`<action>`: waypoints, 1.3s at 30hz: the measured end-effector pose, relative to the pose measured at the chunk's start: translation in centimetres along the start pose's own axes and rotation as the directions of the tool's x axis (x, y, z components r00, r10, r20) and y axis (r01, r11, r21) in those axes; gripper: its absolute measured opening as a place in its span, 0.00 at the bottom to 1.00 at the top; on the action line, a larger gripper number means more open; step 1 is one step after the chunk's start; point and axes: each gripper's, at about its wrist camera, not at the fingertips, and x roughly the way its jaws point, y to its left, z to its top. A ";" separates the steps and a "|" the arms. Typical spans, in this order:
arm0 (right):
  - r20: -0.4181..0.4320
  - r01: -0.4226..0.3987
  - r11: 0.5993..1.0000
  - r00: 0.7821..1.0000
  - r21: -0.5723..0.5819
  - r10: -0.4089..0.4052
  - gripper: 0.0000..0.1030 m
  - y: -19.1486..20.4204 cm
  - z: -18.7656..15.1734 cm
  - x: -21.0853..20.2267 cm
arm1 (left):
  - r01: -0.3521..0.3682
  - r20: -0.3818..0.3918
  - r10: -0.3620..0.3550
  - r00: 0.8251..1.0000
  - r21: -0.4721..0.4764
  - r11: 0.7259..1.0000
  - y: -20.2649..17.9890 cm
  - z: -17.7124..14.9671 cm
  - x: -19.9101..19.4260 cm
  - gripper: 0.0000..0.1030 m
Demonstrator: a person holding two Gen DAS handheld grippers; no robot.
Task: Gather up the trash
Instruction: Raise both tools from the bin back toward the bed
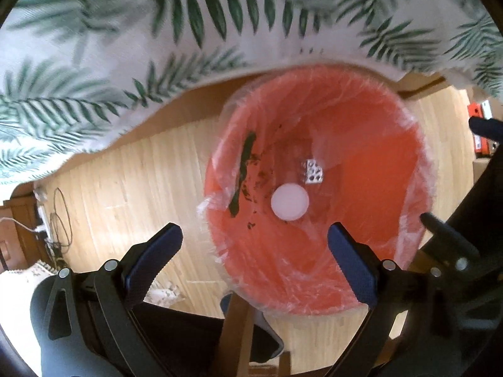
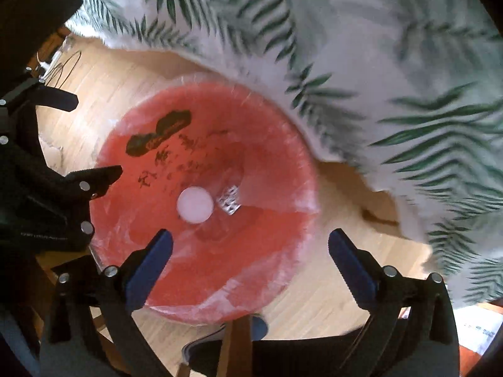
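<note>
A red bin [image 1: 361,251] lined with a clear plastic bag stands on the wooden floor below both grippers. Inside it lie a round white lid [image 1: 289,201] and a small crumpled silver wrapper [image 1: 313,172]. The same bin [image 2: 245,270], lid [image 2: 195,204] and wrapper [image 2: 230,202] show in the right wrist view. My left gripper [image 1: 254,238] is open and empty above the bin's near rim. My right gripper [image 2: 250,245] is open and empty above the bin. The left gripper's black frame [image 2: 47,194] shows at the left of the right wrist view.
A white cloth with green leaf print [image 1: 125,47] hangs over the table edge beside the bin. Cables and a power strip [image 1: 53,220] lie on the floor at far left. A wooden chair leg [image 1: 235,339] and a shoe [image 2: 220,339] are below the bin.
</note>
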 end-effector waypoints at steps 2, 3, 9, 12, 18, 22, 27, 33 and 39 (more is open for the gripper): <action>0.071 0.009 1.000 0.997 0.017 -0.010 0.95 -0.4 -0.2 -2.4 | -0.016 0.057 0.015 0.998 0.011 1.000 0.1 -0.3 -2.0 0.93; 0.113 0.001 1.000 0.994 0.030 -0.005 0.95 -0.8 -0.3 -3.9 | -0.028 0.104 0.027 0.994 0.015 0.999 0.2 -0.5 -3.5 0.93; 0.329 0.023 0.996 0.943 0.087 -0.050 0.95 -2.6 -0.5 -12.3 | -0.027 0.294 0.030 0.955 -0.014 1.000 1.6 -0.4 -11.5 0.93; 0.393 0.044 0.994 0.916 0.102 -0.081 0.95 -3.3 0.0 -15.8 | -0.003 0.374 0.015 0.927 -0.034 0.999 2.7 0.2 -15.6 0.93; 0.524 0.044 0.989 0.844 0.142 -0.113 0.95 -5.1 1.5 -22.8 | 0.000 0.478 0.024 0.878 -0.050 0.999 5.0 2.6 -22.9 0.94; 0.568 0.059 0.985 0.811 0.162 -0.142 0.95 -6.0 2.9 -26.2 | -0.067 0.549 0.089 0.831 -0.061 0.996 5.6 4.0 -27.1 0.94; 0.589 0.059 0.981 0.793 0.184 -0.158 0.95 -7.4 5.3 -28.3 | -0.060 0.580 0.092 0.809 -0.073 0.995 6.8 6.0 -29.4 0.94; 0.607 0.034 0.980 0.781 0.197 -0.149 0.95 -8.7 8.3 -28.3 | -0.061 0.589 0.101 0.801 -0.087 0.994 8.2 8.6 -29.6 0.94; 0.594 0.026 0.982 0.793 0.189 -0.135 0.95 -9.6 11.9 -26.8 | -0.042 0.585 0.089 0.806 -0.094 0.995 9.8 12.7 -27.7 0.94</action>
